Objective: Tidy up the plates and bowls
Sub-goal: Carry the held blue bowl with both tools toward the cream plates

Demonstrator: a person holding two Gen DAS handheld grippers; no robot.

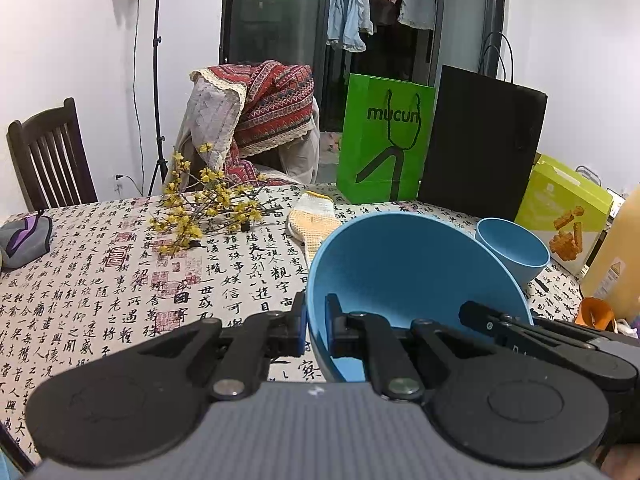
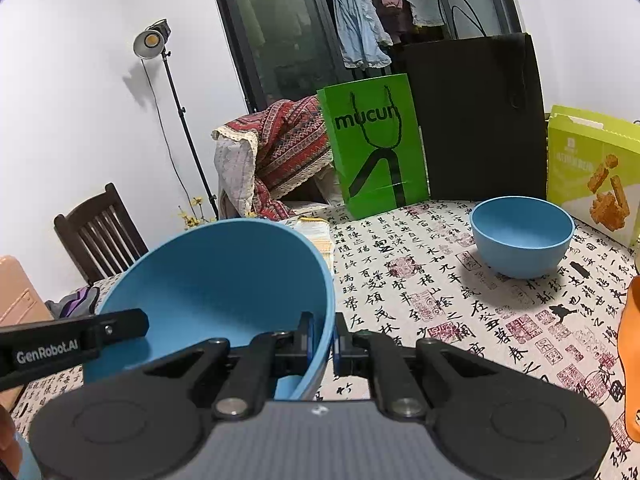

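Both tools clenched on the same large blue bowl (image 1: 400,276), one on each side of its rim. Left tool (image 1: 316,322) pinches the bowl's left wall, one pad outside and one inside. Right tool (image 2: 323,338) pinches the right wall the same way. Bowl is tilted, open side facing the cameras, near the front edge of the bench (image 1: 120,280); whether its bottom touches the cloth or is lifted clear cannot be told.

In the left wrist view the right tool's black finger shows at the bowl's right rim. In the right wrist view the left tool's finger, with white lettering, shows at the bowl's left.

Small blue bowl (image 2: 522,236) sits upright on the bench toward the far right corner, well apart from the held bowl, empty inside.

Bench is covered in a calligraphy-print cloth. Along the far edge: green paper bag (image 1: 384,140), black paper bag (image 1: 484,144) just beside it on the right, yellow-green snack box (image 2: 592,168) at the far right. Yellow flower sprig (image 1: 208,208) and knit glove (image 1: 316,220) lie toward the far edge, left of the bags. Grey-purple cloth item (image 1: 24,240) at the left edge. Orange object (image 2: 630,360) at the right edge, partly cut off.
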